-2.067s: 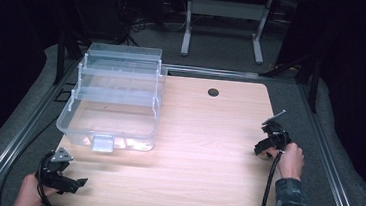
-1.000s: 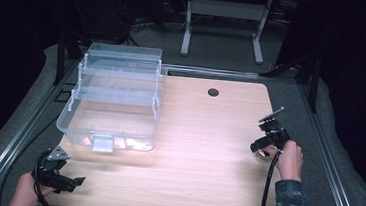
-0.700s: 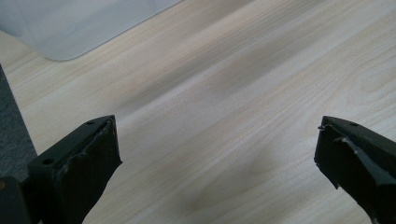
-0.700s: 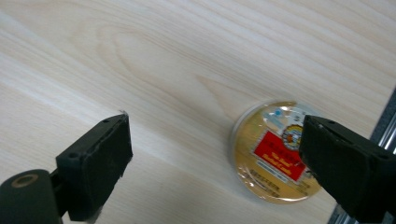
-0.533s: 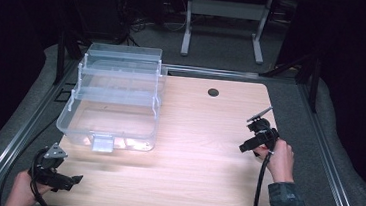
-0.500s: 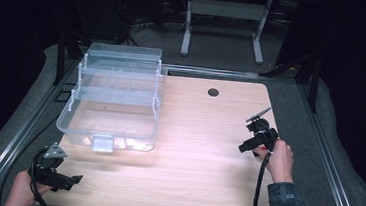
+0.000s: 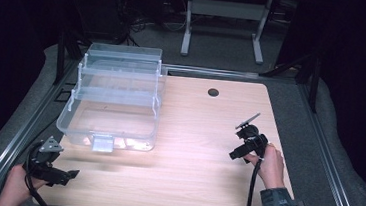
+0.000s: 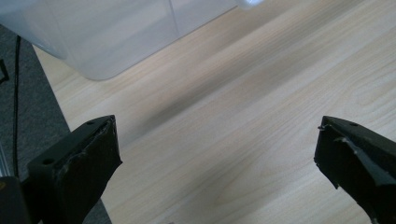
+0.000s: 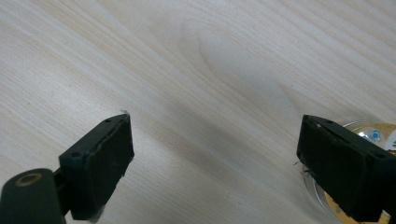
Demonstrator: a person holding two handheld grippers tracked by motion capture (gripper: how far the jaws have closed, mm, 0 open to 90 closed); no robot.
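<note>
A clear plastic tiered box (image 7: 116, 102) stands open on the left part of the wooden table (image 7: 193, 129). My left gripper (image 7: 70, 174) hovers at the table's front left corner, held in a hand, jaws pointing right. In the left gripper view its jaws (image 8: 217, 140) stand wide open over bare wood, with a corner of the clear box (image 8: 107, 37) ahead. My right gripper (image 7: 234, 155) is over the right side of the table. Its jaws (image 9: 217, 135) are open over wood with nothing between them. A small round shiny object (image 9: 371, 133), gold and clear, peeks out behind its right jaw.
A round cable hole (image 7: 213, 92) sits near the table's far edge. Grey padded matting (image 7: 318, 145) and metal rails surround the table. A white metal frame (image 7: 223, 16) stands on the floor beyond. Cables trail from both grippers off the front edge.
The right gripper has moved left, from the right edge in over the table. The left gripper has lifted a little and shifted slightly left. Both stay open.
</note>
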